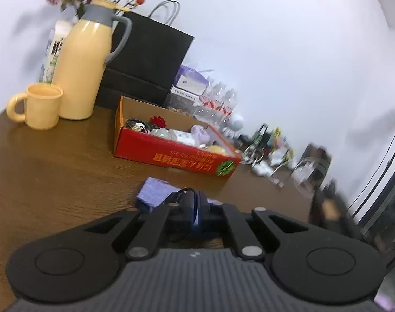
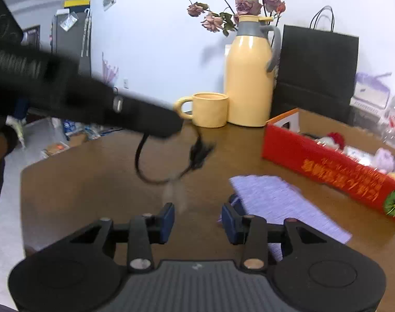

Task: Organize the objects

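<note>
Hair tie [image 2: 168, 163] dangles from our left hand-held gripper [image 1: 196, 202], clamped shut on it, presumably bound for the red box [image 2: 327, 166]; our right hand-held gripper [image 2: 197, 218] gapes empty above the tabletop [image 2: 93, 182].

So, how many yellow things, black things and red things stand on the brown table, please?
Yellow: 2, the jug and the mug
Black: 1, the paper bag
Red: 1, the box
Total: 4

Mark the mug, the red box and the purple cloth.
mug [image 2: 210, 113], right wrist view, on its front wall.
red box [image 1: 171, 153], left wrist view, on its printed long side.
purple cloth [image 2: 280, 202], right wrist view, on the middle of its top.
</note>
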Tool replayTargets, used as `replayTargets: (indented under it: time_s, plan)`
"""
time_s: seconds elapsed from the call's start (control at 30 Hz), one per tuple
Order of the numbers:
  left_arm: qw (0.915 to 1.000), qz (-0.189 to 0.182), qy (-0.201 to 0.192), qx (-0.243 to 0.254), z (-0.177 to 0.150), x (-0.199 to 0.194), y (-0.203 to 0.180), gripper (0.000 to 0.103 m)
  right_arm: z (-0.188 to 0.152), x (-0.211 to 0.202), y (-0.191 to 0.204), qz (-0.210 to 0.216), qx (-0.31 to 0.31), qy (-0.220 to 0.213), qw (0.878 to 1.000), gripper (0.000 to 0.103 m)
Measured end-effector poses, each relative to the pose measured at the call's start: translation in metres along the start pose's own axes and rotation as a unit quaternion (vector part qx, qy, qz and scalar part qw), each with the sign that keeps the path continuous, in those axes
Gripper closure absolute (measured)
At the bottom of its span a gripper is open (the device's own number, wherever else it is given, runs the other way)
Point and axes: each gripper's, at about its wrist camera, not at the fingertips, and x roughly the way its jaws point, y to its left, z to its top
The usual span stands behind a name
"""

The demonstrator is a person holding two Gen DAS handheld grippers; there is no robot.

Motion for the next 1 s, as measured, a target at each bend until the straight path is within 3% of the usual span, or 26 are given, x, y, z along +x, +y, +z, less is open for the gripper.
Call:
replayTargets:
  time_s: [0.17, 0.2, 0.23, 0.43, 0.47, 0.57, 0.8, 0.9, 1.0]
  plan:
    - [0.9993, -0.009, 0.005, -0.036, -0.001, -0.002, 0.005, 0.1, -0.009, 0.01, 0.008, -0.001, 0.015, 0.004, 1.0, 0.075]
    - [0.9994, -0.006, 0.007, -0.034, -0.002, -0.001, 0.004, 0.1, -0.009, 0.011, 0.007, -0.001, 0.021, 0.003, 1.0, 0.09]
    - [0.9995, -0.003, 0.008, -0.031, -0.003, -0.001, 0.002, 0.1, -0.009, 0.009, 0.007, 0.002, 0.026, 0.001, 1.0, 0.098]
    - [0.999, 0.0, 0.015, -0.042, -0.007, 0.0, 0.01, 0.1, -0.018, -0.001, 0.004, 0.002, 0.039, 0.003, 0.999, 0.101]
    - [0.9987, -0.001, 0.019, -0.047, -0.009, 0.002, 0.012, 0.1, -0.021, -0.003, 0.003, 0.001, 0.041, 0.006, 0.999, 0.099]
    - [0.9984, 0.002, 0.027, -0.049, -0.014, 0.005, 0.013, 0.1, -0.025, -0.007, 0.005, 0.004, 0.036, 0.011, 0.999, 0.082]
    - [0.9983, 0.008, 0.042, -0.04, -0.022, 0.013, 0.009, 0.1, -0.023, 0.005, 0.009, 0.012, 0.022, 0.008, 1.0, 0.081]
    - [0.9977, 0.047, 0.047, -0.008, -0.026, 0.018, 0.006, 0.1, -0.023, 0.002, 0.01, 0.023, 0.022, 0.009, 0.999, 0.099]
    - [0.996, 0.069, 0.055, -0.01, -0.03, 0.024, 0.013, 0.1, -0.028, -0.012, 0.009, 0.018, 0.027, 0.004, 0.999, 0.103]
